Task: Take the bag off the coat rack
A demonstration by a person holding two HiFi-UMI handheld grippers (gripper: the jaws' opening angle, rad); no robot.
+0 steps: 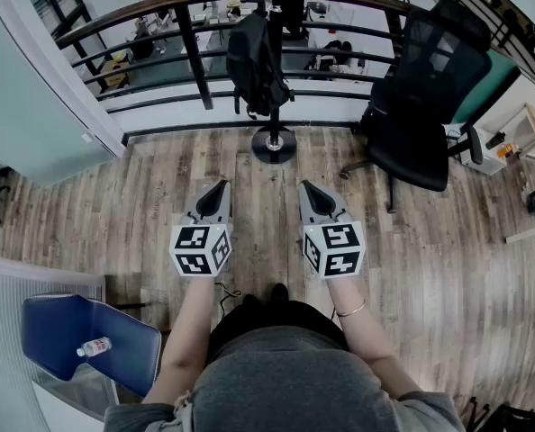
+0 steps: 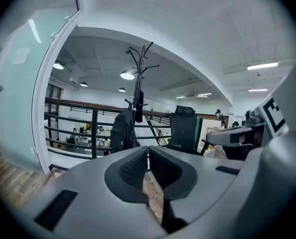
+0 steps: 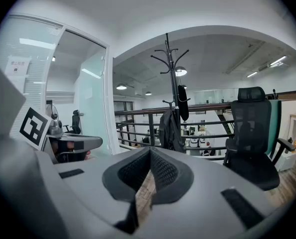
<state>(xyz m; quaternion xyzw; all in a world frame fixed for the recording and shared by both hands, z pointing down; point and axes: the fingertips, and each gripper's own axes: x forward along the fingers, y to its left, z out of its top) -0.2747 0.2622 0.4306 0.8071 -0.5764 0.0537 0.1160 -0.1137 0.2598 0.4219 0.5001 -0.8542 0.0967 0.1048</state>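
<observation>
Bag: a black bag (image 1: 257, 66) hangs from the coat rack (image 1: 274, 142) at 12 o'clock from the person. It rests against the pole, clear of the floor.
Coat rack: a dark pole on a round base, standing on the wooden floor (image 1: 114, 205) just in front of the railing (image 1: 159, 9).
Left gripper (image 1: 215, 192): held low in front of the body and aimed toward 12 o'clock. Its jaws are pressed together with nothing between them, well apart from the bag.
Right gripper (image 1: 309, 190): just beside the left one at the same height, also aimed toward 12 o'clock. Its jaws are closed on nothing.
Office chair (image 1: 421, 106): black, at 2 o'clock, near the rack.
Blue chair (image 1: 60, 329): at 8 o'clock, with a small bottle (image 1: 95, 346) lying on its seat.
</observation>
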